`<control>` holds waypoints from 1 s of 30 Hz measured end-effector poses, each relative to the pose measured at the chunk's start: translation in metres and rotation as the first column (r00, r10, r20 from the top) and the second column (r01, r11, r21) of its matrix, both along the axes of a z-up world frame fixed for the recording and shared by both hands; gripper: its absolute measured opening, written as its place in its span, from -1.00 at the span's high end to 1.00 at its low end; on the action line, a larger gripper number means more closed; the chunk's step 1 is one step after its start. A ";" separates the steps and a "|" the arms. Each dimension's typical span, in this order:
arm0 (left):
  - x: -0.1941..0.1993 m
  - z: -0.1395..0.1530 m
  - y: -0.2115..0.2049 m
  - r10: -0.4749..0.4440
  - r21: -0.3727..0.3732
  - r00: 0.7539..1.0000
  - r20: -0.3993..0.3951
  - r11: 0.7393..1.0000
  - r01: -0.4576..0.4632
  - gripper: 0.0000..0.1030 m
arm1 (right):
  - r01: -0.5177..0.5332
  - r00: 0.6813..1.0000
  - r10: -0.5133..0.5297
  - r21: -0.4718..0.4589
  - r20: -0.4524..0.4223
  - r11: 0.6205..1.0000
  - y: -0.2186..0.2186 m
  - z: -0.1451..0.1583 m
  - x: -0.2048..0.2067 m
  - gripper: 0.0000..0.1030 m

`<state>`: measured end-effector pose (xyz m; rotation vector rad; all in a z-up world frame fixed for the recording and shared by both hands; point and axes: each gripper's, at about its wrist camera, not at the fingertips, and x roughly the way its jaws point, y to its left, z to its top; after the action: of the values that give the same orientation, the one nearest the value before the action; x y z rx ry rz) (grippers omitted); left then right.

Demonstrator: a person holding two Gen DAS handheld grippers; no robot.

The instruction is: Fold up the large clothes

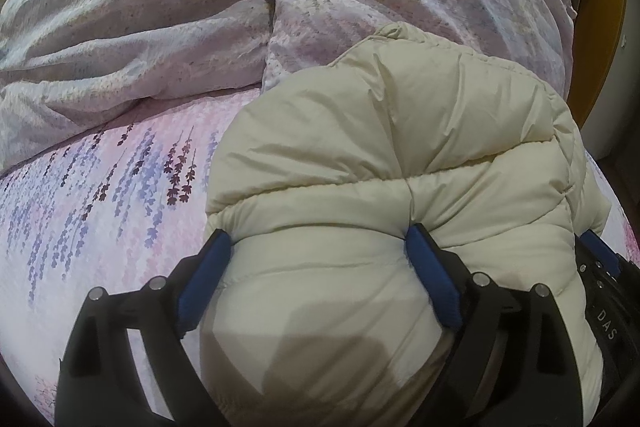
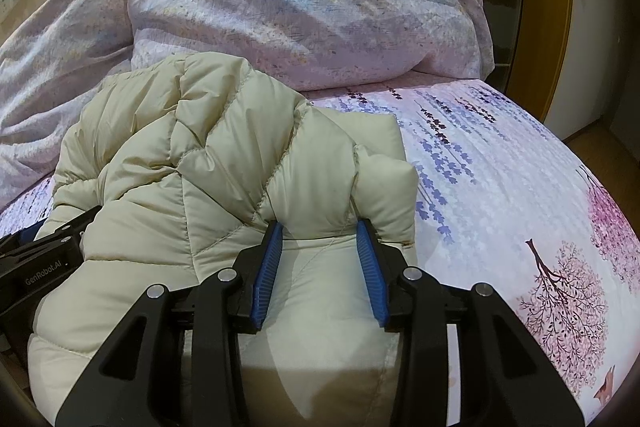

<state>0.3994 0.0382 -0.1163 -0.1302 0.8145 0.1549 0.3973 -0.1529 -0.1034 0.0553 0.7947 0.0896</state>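
Observation:
A cream quilted puffer jacket [image 1: 400,131] lies bunched on the bed. In the left wrist view my left gripper [image 1: 318,241] has its blue-padded fingers [image 1: 204,275] pressed into a thick fold of the jacket's near edge. In the right wrist view the jacket [image 2: 180,163] fills the left and middle. My right gripper [image 2: 320,233] is clamped on another puffy fold of its near right corner. The right gripper also shows at the right edge of the left wrist view [image 1: 600,259]. The left gripper's body shows at the left edge of the right wrist view [image 2: 36,263].
The bed sheet [image 1: 100,195], pink with purple flower sprays and tree prints [image 2: 500,187], lies under the jacket. A crumpled mauve duvet [image 2: 300,7] is heaped at the far side, touching the jacket's far end. A wooden door frame [image 2: 536,11] stands at right.

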 end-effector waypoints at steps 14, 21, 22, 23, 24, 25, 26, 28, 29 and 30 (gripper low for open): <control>0.002 0.001 -0.001 -0.001 0.000 1.000 -0.002 1.000 0.001 -0.75 | -0.003 1.000 0.003 -0.001 0.000 1.000 0.000 0.000 0.000 0.15; 0.002 0.000 -0.002 0.001 -0.002 1.000 -0.002 1.000 -0.001 -0.76 | -0.001 1.000 0.001 0.000 -0.001 1.000 -0.002 0.000 0.001 0.11; 0.002 0.000 -0.002 0.001 -0.002 1.000 -0.002 1.000 -0.001 -0.76 | -0.002 1.000 0.002 0.000 -0.001 1.000 -0.002 0.000 0.001 0.10; 0.002 0.000 -0.001 0.002 -0.002 1.000 -0.003 1.000 -0.002 -0.76 | 0.001 1.000 -0.001 0.001 -0.002 1.000 -0.003 0.000 0.001 0.10; 0.002 0.000 -0.002 0.002 -0.003 1.000 -0.003 1.000 -0.002 -0.76 | 0.002 1.000 -0.002 0.002 -0.003 1.000 -0.004 0.000 0.001 0.09; 0.002 0.000 -0.001 0.001 -0.002 1.000 -0.003 1.000 -0.001 -0.76 | 0.004 1.000 -0.004 0.003 -0.003 1.000 -0.005 0.000 0.001 0.08; 0.002 0.001 -0.001 0.001 -0.002 1.000 -0.003 1.000 -0.001 -0.76 | 0.005 1.000 -0.005 0.003 -0.004 1.000 -0.005 0.000 0.001 0.06; 0.002 0.000 -0.001 0.002 -0.003 1.000 -0.004 1.000 -0.002 -0.77 | 0.008 1.000 -0.008 0.003 -0.006 1.000 -0.006 0.000 0.002 0.04; 0.002 0.000 -0.002 0.005 -0.004 1.000 -0.005 1.000 -0.005 -0.77 | 0.009 1.000 -0.009 0.003 -0.006 1.000 -0.006 -0.001 0.002 0.02; 0.002 0.000 -0.002 0.005 -0.004 1.000 -0.006 1.000 -0.005 -0.77 | 0.008 1.000 -0.008 0.002 -0.007 1.000 -0.005 -0.001 0.003 0.02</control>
<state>0.4019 0.0364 -0.1161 -0.1358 0.8202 0.1586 0.3999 -0.1579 -0.1045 0.0608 0.8015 0.0827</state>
